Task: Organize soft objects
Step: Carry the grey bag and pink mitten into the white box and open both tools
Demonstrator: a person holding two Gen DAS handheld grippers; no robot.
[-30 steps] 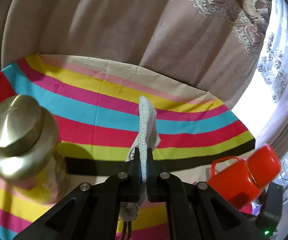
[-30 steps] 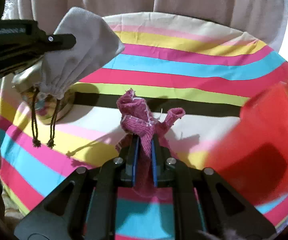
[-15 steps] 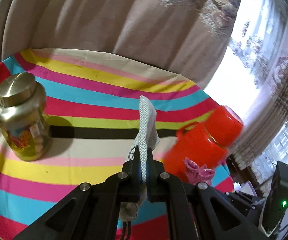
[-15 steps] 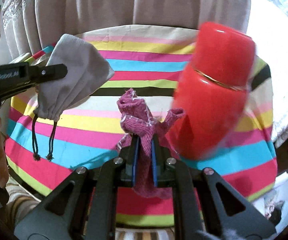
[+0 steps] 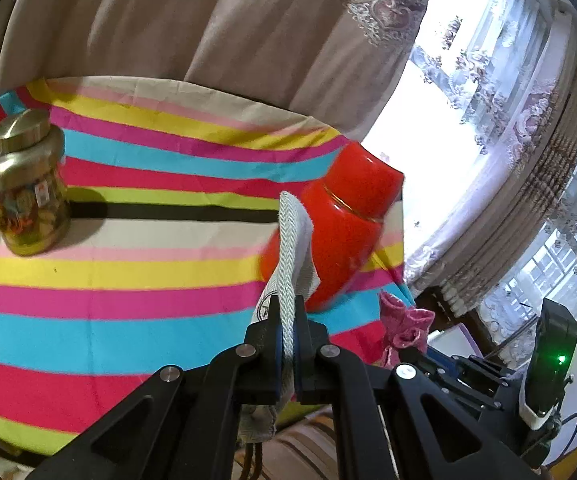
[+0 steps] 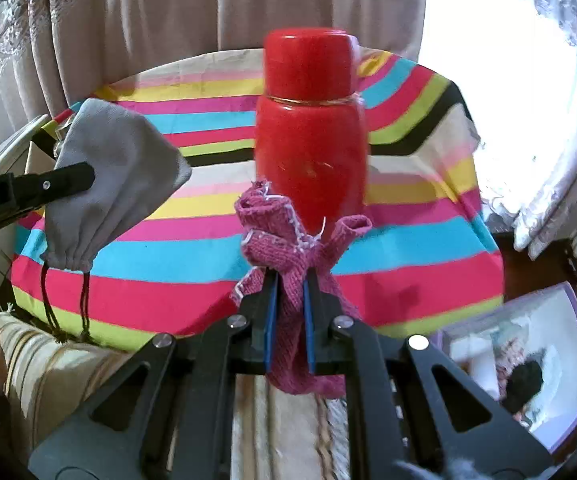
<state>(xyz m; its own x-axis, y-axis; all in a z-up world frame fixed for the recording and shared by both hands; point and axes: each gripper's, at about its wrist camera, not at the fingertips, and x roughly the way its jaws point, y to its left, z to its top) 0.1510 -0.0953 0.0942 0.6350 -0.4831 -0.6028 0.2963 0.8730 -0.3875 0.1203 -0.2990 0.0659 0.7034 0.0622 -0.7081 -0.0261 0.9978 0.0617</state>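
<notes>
The left hand-held gripper [image 5: 286, 332] is clamped on a grey drawstring pouch [image 5: 294, 248], its jaws pressed tight against the woven edge that rises straight up between them. From the right wrist view the same pouch [image 6: 116, 176] hangs clear of the tabletop, its gathered mouth down and two dark cords [image 6: 64, 304] dangling below it. The right hand-held gripper [image 6: 288, 312] is closed on a pink knitted cloth [image 6: 288, 240], which bunches up above the blue pads and sags out beneath them; from the left wrist view that cloth [image 5: 404, 326] sits just to the right of the left hand-held gripper.

Directly ahead of both stands a red flask [image 6: 312, 132], upright on the striped tabletop [image 5: 128, 264], near its right edge. Its outline is smeared, so whether the knitted cloth touches it I cannot tell. Farther off to the left of the left hand-held gripper stands a gold-lidded jar [image 5: 24, 188], well apart from the flask. Beyond the tabletop hang beige curtains [image 5: 208, 32].
</notes>
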